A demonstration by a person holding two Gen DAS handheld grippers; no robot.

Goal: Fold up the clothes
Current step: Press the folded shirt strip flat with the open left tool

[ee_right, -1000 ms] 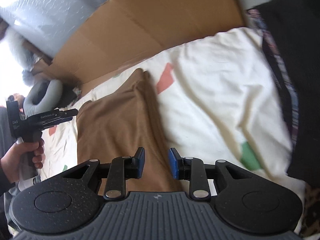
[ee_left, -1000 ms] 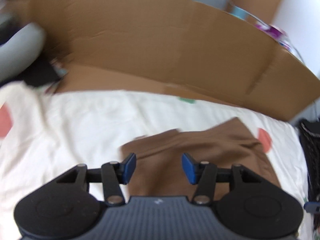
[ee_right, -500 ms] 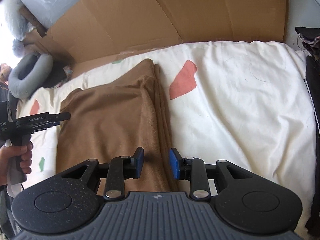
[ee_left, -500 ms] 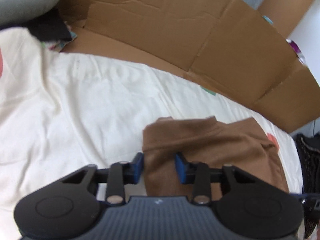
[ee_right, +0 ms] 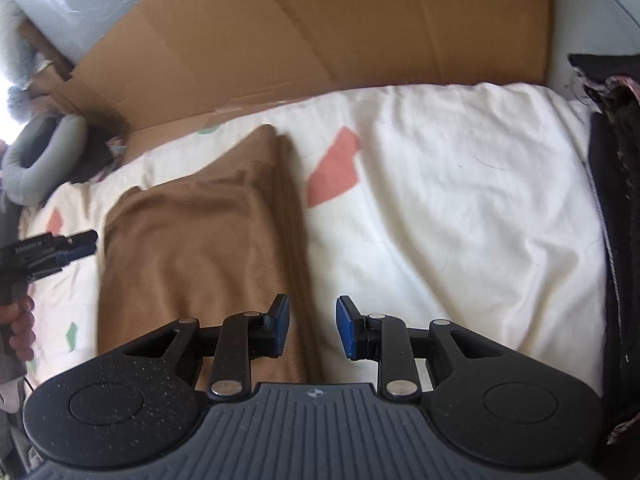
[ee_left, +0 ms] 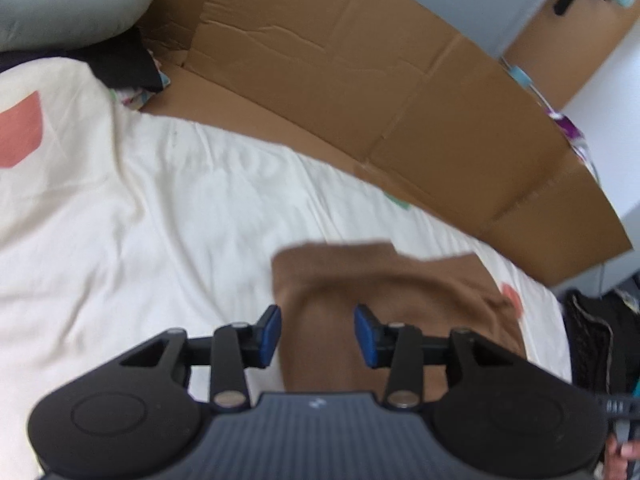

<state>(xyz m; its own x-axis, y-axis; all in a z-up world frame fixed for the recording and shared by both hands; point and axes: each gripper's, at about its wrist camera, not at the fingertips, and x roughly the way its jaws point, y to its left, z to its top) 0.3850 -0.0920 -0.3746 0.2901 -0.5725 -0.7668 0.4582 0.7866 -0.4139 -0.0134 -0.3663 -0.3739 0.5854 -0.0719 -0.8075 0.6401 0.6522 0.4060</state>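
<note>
Change since earlier: left claw (ee_left: 316, 334) shifted along brown garment (ee_right: 192, 248); jaws opening, nothing pinched.
Right claw (ee_right: 312, 332): parted, ungripped, garment's right edge at 12 o'clock.
Long axis: 6-to-12.

The cream bedsheet with coloured patches (ee_right: 460, 208) lies bare and passable to the right of the folded brown cloth (ee_right: 192, 248) and on its far-left side (ee_left: 140, 220). A tall brown cardboard sheet (ee_left: 360, 92) walls off the bed's far edge. A grey ring-shaped cushion (ee_right: 40, 156) blocks one far corner, and dark piled clothing (ee_right: 620, 200) lines the right edge.
</note>
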